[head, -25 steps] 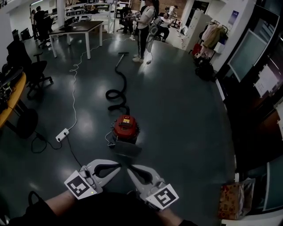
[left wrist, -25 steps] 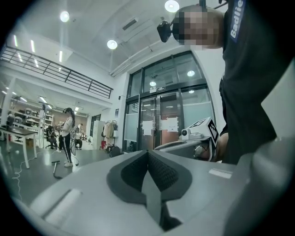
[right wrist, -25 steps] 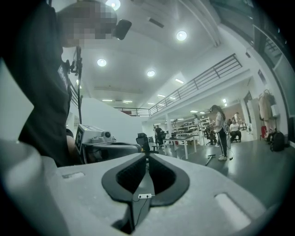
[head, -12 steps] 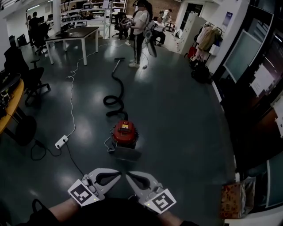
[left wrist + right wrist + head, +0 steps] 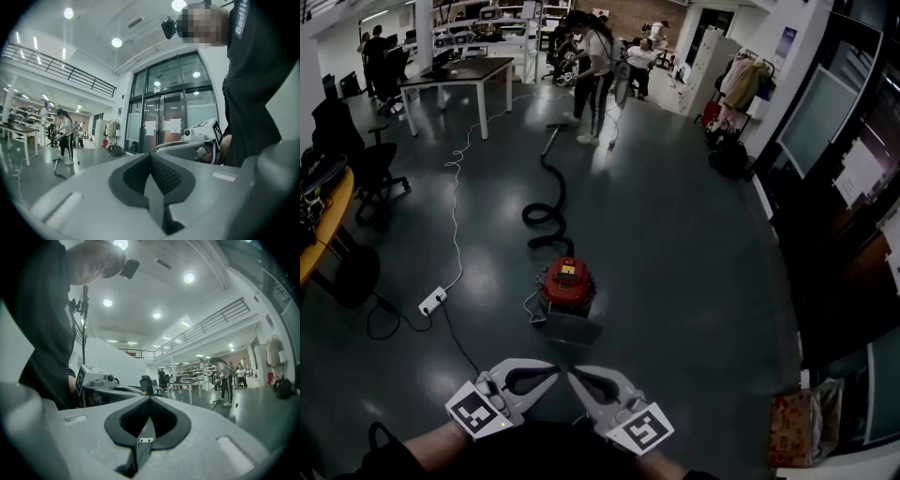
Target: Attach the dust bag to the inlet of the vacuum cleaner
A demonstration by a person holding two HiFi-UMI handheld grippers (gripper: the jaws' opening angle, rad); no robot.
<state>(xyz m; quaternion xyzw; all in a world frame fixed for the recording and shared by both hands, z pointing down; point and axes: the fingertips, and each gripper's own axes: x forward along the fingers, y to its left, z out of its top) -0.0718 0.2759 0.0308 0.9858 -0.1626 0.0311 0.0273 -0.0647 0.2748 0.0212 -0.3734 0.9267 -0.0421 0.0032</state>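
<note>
A red vacuum cleaner stands on the dark floor in the middle of the head view. Its black hose snakes away to a nozzle. A flat grey piece lies against its near side; I cannot tell whether this is the dust bag. My left gripper and right gripper hang side by side near the bottom edge, well short of the vacuum, tips almost touching. Both are shut with nothing in them. In the left gripper view, the left gripper has its pads together. The right gripper looks the same in its own view.
A white power strip and its cable lie on the floor to the left. Chairs and a curved desk line the left side, and a table stands at the back. People stand by the nozzle. A paper bag sits at the lower right.
Both grippers sit slightly lower in the head view and have otherwise kept still. The person by the nozzle has shifted and now bends forward.
</note>
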